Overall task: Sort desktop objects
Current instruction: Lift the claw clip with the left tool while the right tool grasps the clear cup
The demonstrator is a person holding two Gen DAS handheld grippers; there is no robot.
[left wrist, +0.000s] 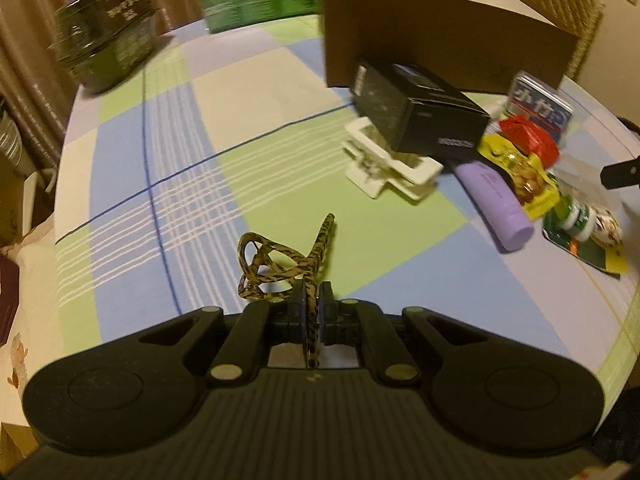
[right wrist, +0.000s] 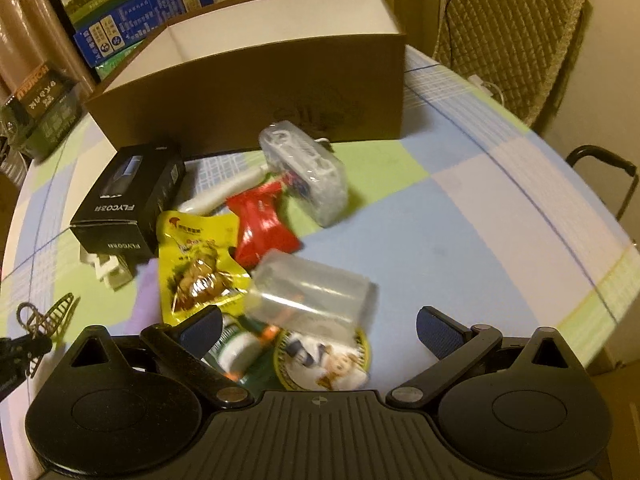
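Hair claw (left wrist: 280, 260), tortoiseshell plastic: pinched in the left gripper (left wrist: 310, 312) jaws, held above the table (left wrist: 180, 160). Light, stiff, brittle at the teeth, best gripped at the hinge. Right gripper (right wrist: 318, 328) jaws spread over the pile at 12 o'clock. Counted: 1 claw, 1 black box (right wrist: 128, 200), 1 brown carton (right wrist: 256, 92).

Left gripper (left wrist: 311, 304) is clamped tight on the hair clip (left wrist: 276, 260), angled down, holding it off to the left of the brown box (left wrist: 440, 36). Right gripper (right wrist: 320, 330) has its jaws spread wide with nothing gripped, tilted down too, sitting in front of the box.
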